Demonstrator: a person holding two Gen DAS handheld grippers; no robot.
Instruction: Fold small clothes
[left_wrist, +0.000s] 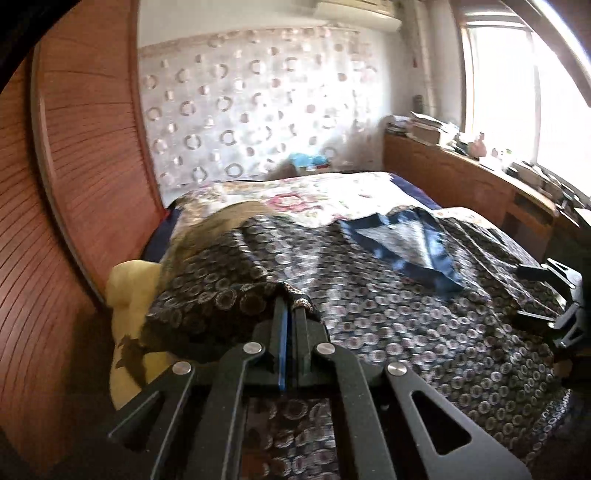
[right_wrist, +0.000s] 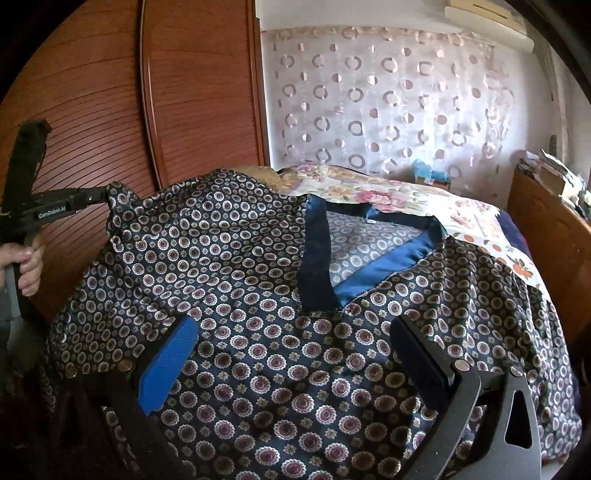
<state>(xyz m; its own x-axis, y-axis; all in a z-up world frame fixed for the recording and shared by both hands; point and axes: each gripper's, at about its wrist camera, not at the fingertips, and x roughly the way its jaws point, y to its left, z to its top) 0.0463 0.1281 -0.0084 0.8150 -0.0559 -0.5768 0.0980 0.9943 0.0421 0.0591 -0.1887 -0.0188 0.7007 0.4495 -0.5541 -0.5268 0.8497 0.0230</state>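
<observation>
The dark top with round flower dots (right_wrist: 280, 332) lies spread on the bed (right_wrist: 406, 199), its blue neck band (right_wrist: 384, 258) facing up. The left gripper (left_wrist: 290, 306) has its jaws clamped on the left edge of the top and holds that edge up off the bed. The right gripper (right_wrist: 295, 362) hovers over the middle of the top with its jaws wide apart and nothing in them. To fold well, I think the left side should go over toward the blue band, slow and flat, while the right one presses the cloth down so it does not slide.
</observation>
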